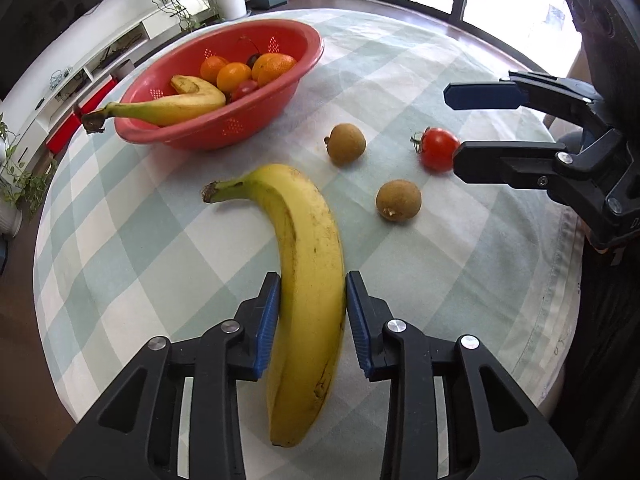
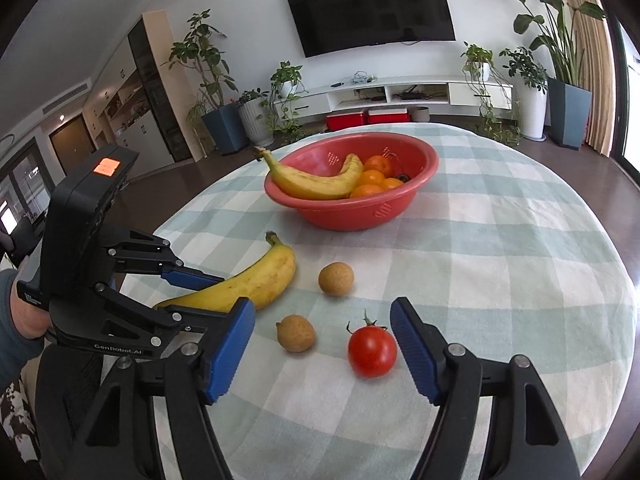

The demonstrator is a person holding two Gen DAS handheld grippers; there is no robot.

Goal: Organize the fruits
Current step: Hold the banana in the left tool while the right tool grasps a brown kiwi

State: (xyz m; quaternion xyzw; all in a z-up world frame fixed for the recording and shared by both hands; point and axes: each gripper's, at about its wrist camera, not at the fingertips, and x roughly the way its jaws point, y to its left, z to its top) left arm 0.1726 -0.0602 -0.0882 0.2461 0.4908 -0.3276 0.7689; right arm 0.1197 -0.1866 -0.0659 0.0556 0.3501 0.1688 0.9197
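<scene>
A yellow banana (image 1: 310, 280) lies on the checked tablecloth between the pads of my left gripper (image 1: 312, 292), which is shut on it; it also shows in the right wrist view (image 2: 248, 284). My right gripper (image 2: 324, 320) is open and empty, just above the cloth, with a red tomato (image 2: 372, 352) between its fingers nearer the right one. The tomato also shows in the left wrist view (image 1: 438, 149). Two small brown fruits (image 2: 336, 279) (image 2: 295, 333) lie between banana and tomato. A red bowl (image 2: 416, 196) farther back holds a banana (image 2: 320, 184) and several oranges (image 2: 372, 178).
The round table's cloth edge (image 1: 560, 320) runs close on the right in the left wrist view. Beyond the table stand potted plants (image 2: 208, 80), a white TV shelf (image 2: 400, 94) and a wall TV (image 2: 372, 8).
</scene>
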